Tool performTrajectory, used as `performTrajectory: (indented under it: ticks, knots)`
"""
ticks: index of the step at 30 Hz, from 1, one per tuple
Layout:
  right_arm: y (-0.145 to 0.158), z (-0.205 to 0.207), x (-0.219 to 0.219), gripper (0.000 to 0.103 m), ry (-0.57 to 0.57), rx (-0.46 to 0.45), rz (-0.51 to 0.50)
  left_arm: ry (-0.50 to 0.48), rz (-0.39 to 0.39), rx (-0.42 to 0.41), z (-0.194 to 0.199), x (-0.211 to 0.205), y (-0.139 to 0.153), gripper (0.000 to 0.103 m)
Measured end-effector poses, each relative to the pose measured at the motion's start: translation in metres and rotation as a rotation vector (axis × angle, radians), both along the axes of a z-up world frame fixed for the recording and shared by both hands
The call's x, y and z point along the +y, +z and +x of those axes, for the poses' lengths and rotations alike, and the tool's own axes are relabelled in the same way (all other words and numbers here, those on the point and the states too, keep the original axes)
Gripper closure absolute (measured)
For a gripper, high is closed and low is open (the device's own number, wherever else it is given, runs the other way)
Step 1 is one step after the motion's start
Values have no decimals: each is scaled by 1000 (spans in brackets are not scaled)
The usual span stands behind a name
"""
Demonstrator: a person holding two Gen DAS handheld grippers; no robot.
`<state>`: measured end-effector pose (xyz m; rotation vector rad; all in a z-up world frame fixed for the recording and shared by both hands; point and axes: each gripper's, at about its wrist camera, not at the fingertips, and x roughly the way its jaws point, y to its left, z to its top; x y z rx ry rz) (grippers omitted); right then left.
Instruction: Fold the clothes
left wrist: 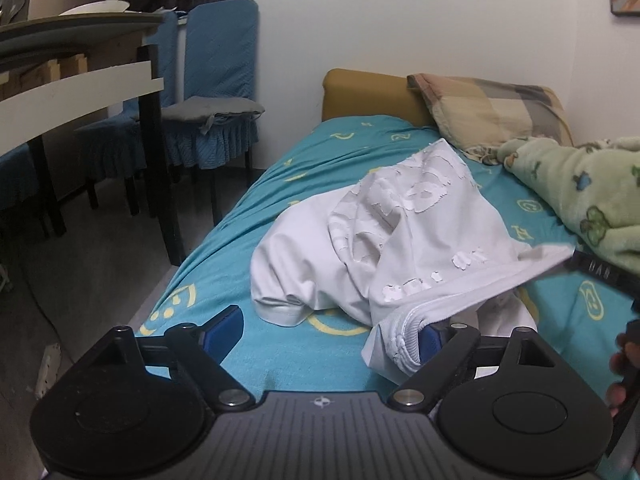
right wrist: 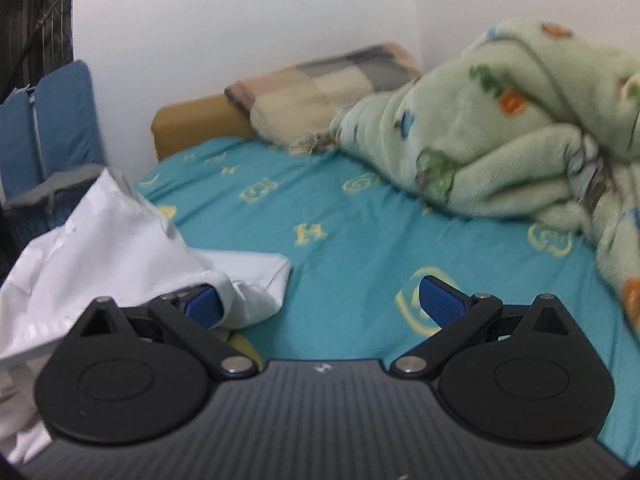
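A crumpled white garment [left wrist: 380,240] with a flaking white print lies on the teal bed sheet [left wrist: 248,208]. In the left wrist view my left gripper [left wrist: 326,332] stands wide open just above the sheet. The garment's ribbed hem [left wrist: 400,340] drapes over its right finger, and nothing is pressed between the pads. One edge of the cloth stretches right toward a dark gripper part [left wrist: 600,272] at the frame's edge. In the right wrist view my right gripper [right wrist: 322,302] is also wide open. The white garment [right wrist: 100,240] hangs over its left finger [right wrist: 204,304], while its right finger is bare.
A heaped green fleece blanket [right wrist: 500,140] fills the bed's right side, and a checked pillow [left wrist: 488,108] leans on the yellow headboard [left wrist: 360,96]. Left of the bed are blue-covered chairs [left wrist: 216,80], a dark-legged table [left wrist: 80,60] and floor. A hand [left wrist: 624,364] shows at the right edge.
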<state>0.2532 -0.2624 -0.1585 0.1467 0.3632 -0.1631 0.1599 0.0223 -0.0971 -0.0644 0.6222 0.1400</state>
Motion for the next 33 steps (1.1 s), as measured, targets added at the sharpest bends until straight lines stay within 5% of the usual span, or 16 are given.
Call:
performTrajectory:
  ticks: [6, 12, 17, 22, 24, 33]
  knots:
    - [78, -42, 15, 0, -25, -341, -95, -25, -97, -65, -2, 6, 7, 12]
    - [110, -78, 27, 0, -29, -470, -160, -132, -161, -92, -4, -3, 9, 8]
    - [113, -89, 25, 0, -32, -487, -177, -148, -178, -40, 3, -10, -2, 8]
    - [111, -92, 20, 0, -98, -480, -204, -23, -285, -69, -6, 18, -1, 6]
    - [104, -88, 18, 0, -117, -440, -219, 30, -317, -121, -15, 29, 7, 5]
    - [73, -99, 9, 0, -143, -164, -162, 123, -211, -186, -49, 36, 25, 4]
